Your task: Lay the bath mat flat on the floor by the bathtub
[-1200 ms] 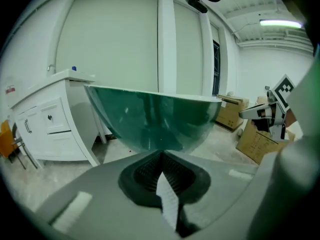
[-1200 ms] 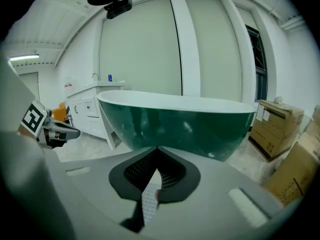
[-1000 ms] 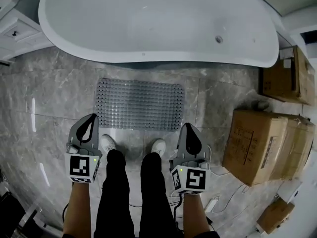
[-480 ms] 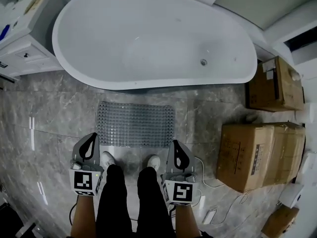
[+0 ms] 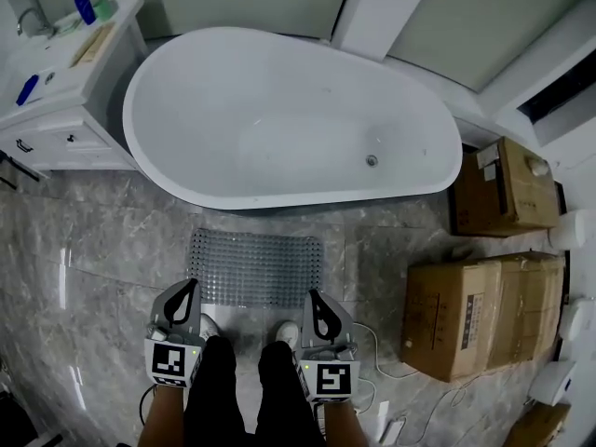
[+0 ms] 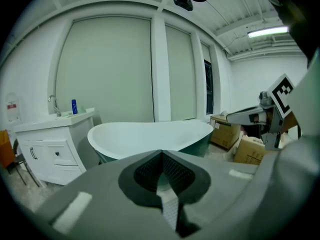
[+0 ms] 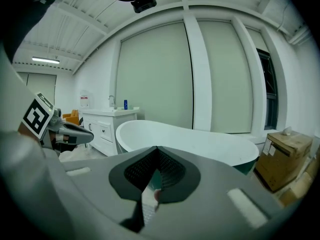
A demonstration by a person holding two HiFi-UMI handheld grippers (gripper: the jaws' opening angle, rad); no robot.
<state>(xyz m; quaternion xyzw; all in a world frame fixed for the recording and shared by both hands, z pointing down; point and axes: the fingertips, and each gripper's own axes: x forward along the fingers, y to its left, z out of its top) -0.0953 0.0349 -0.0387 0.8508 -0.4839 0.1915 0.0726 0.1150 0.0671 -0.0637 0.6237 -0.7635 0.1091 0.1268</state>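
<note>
One bath mat point(image 5: 254, 268) is seen lying flat on the floor point(image 5: 93, 240), just at 6 o'clock of the one bathtub point(image 5: 289, 119). Two tools are counted: the left tool point(image 5: 192, 284) and the right tool point(image 5: 312, 294), each with its jaws closed together on nothing, held at 6 o'clock of the mat above two shoes point(image 5: 289, 331). At least three cardboard boxes point(image 5: 484, 315) are stacked at 3 o'clock. Since the earlier frame both tools have been raised, the mat has stayed in place, and one cabinet point(image 5: 65, 73) at 10 o'clock has come into view.
</note>
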